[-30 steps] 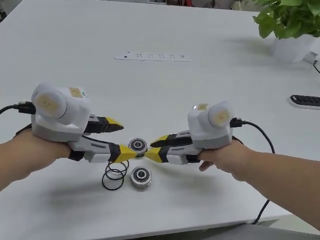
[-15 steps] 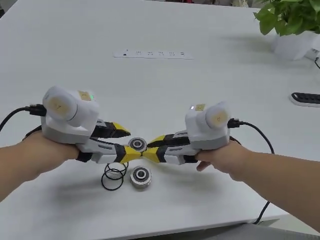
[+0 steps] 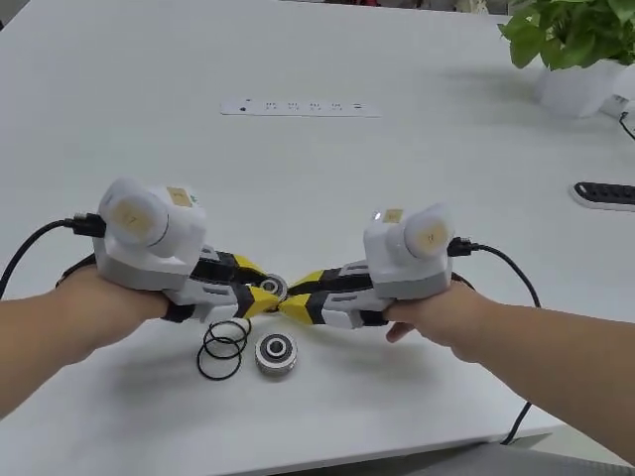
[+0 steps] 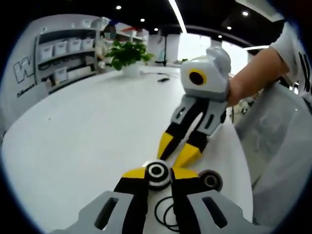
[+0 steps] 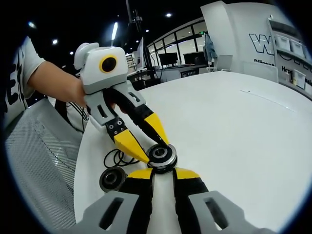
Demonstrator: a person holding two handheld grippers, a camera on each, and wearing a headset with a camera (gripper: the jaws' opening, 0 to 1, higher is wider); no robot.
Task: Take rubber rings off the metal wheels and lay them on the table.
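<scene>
**Left jaws closed onto the wheel**

Since a second ago the left gripper has drawn its upper jaw down from a wide spread, and both grippers now sit closer together over the near part of the white table.

At the left of the head view, a hand holds the left gripper with a black cable trailing off behind it. Its jaws are pinching a metal wheel. The left gripper view shows this wheel seated squarely between the two yellow tips of the left gripper. From the right gripper view, the left gripper reaches in with one tip on either side of the wheel.

On the table just in front of the jaws lie loose black rubber rings, overlapping one another. A second metal wheel lies flat just to the right of them. Both also show in the left gripper view, the rings below the held wheel and the second wheel beside it.

The right gripper meets the held wheel from the right. Its jaws stand nearly together, tips at the wheel's rim. Whether they pinch anything there cannot be told.

Farther back on the table lies a white power strip. A potted plant stands at the far right corner, and a black device lies at the right edge.
</scene>
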